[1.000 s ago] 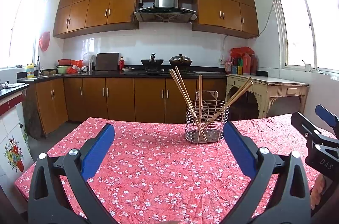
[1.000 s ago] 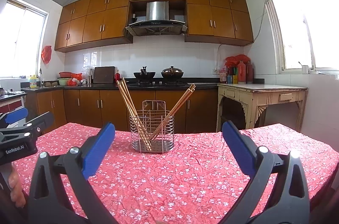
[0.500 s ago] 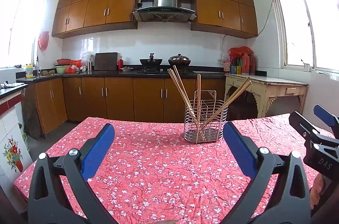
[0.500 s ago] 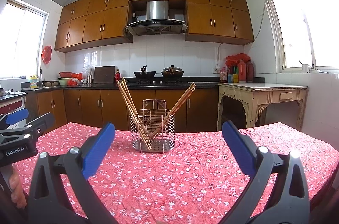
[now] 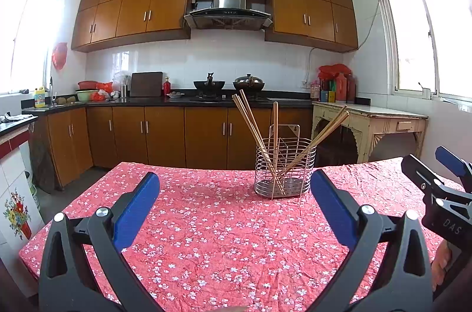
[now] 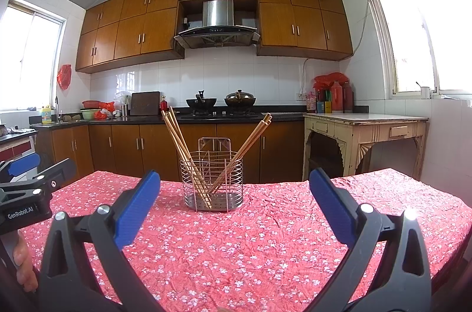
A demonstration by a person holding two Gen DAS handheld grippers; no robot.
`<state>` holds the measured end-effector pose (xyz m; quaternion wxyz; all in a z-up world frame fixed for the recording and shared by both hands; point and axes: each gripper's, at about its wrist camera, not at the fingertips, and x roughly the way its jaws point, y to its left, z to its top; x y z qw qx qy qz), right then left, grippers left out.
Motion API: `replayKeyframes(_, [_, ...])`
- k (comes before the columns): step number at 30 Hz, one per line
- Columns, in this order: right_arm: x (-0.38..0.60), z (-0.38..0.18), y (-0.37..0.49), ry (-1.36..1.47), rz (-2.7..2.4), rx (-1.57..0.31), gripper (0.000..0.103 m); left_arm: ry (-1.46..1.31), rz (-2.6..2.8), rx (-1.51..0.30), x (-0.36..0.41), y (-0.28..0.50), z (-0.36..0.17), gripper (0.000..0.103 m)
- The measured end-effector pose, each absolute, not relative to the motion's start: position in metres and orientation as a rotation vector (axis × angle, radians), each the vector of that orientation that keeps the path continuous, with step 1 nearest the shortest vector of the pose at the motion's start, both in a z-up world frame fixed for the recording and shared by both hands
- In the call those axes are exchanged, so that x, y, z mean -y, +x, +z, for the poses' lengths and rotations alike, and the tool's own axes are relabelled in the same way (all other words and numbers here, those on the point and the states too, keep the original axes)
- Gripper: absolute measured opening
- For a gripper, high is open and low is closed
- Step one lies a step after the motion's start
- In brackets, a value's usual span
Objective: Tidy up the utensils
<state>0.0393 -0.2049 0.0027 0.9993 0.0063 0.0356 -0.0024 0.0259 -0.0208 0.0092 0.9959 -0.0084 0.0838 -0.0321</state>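
Inside one wire caddy: five chopsticks

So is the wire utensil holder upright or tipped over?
Upright: the wire holder sits flat on the tablecloth, chopsticks leaning inside.

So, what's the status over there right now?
Left gripper open, empty; right gripper open, empty. Chopsticks standing in wire holder on table. Nothing in the way.

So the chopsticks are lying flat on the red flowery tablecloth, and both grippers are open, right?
Not quite. The chopsticks stand leaning in the wire holder, not flat on the tablecloth, as the right wrist view shows. Both grippers are open.
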Motion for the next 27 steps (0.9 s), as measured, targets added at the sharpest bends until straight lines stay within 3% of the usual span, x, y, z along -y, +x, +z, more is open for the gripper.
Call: replayKeyframes(27, [0.2052,0.0012,0.0408,0.021,-0.001,-0.077,0.099,-0.016,-0.074,-0.172,0.0219,0.0273,0.0072,0.101])
